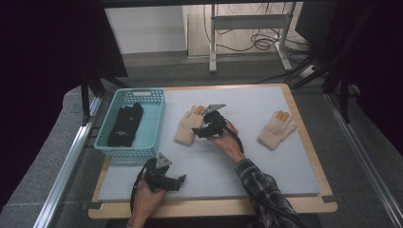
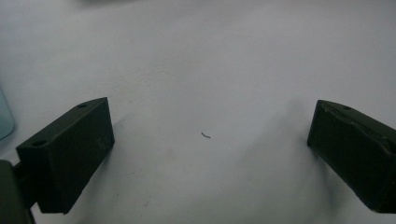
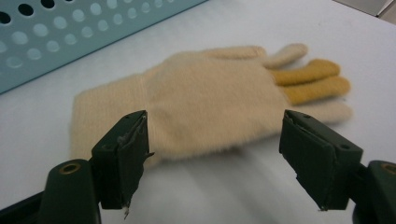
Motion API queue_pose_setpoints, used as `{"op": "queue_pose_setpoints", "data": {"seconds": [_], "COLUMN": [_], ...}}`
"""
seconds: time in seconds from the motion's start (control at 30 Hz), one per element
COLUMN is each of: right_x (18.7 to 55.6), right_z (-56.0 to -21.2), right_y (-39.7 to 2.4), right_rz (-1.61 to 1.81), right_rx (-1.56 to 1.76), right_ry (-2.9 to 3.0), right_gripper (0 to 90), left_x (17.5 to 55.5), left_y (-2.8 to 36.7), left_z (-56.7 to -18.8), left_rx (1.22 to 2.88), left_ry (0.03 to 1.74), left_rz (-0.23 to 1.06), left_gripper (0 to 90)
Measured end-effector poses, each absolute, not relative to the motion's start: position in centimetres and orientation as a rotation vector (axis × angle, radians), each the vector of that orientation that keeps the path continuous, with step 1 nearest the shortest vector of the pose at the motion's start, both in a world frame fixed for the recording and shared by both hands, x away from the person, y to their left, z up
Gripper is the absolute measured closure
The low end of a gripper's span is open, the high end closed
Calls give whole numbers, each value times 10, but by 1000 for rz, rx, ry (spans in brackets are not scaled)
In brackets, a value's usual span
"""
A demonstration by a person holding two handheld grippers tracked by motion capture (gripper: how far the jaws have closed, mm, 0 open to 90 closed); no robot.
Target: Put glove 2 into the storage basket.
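So the surface [image 1: 266, 156] is a pale grey mat over a wooden board. Directly on it: a teal basket [image 1: 155, 124] at the left edge, one cream glove [image 1: 188, 126] just beside the basket, and another cream glove [image 1: 276, 129] well apart near the right side.

I see right arm in dark checked sleeve [image 1: 266, 190]. Left gripper [image 1: 182, 179] black, grey three-cornered plate on top, black cable trailing. Right gripper [image 3: 212, 154] black too: blocky pads, frayed tape on one, brass screws near base.
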State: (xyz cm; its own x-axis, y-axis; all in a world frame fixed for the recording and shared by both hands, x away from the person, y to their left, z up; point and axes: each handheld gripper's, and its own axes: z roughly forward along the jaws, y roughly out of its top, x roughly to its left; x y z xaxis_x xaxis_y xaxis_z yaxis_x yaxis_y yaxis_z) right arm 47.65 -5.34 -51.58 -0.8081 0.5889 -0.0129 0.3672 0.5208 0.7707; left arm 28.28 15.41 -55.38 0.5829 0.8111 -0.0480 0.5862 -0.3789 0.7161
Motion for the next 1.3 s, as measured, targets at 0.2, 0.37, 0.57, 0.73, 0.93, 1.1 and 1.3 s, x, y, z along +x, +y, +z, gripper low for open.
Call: {"op": "queue_pose_setpoints", "data": {"seconds": [0.2, 0.37, 0.57, 0.73, 0.93, 1.1, 1.3], "right_x": [485, 493, 505, 503, 494, 491, 481], "right_z": [-515, -520, -532, -531, -524, -513, -488], "right_y": [-34, -21, -7, -6, -2, -8, -21], "right_rz": [1145, 1109, 994, 981, 911, 960, 1030], "right_rx": [782, 775, 763, 762, 710, 695, 658], "right_ry": [2500, 2514, 2538, 2557, 2557, 2555, 2532], "right_gripper": [214, 197, 172, 409, 592, 724, 818], "left_x": [283, 283, 283, 283, 283, 283, 283], "left_y": [154, 154, 154, 154, 154, 154, 154], "left_z": [-554, -554, -554, -554, -554, -554, -554], "left_rx": [2106, 2105, 2105, 2105, 2105, 2105, 2104], "left_ry": [1106, 1107, 1106, 1106, 1107, 1107, 1107], "left_rz": [408, 409, 408, 408, 409, 409, 408], "left_gripper": [10, 10, 10, 10, 11, 11, 11]}}
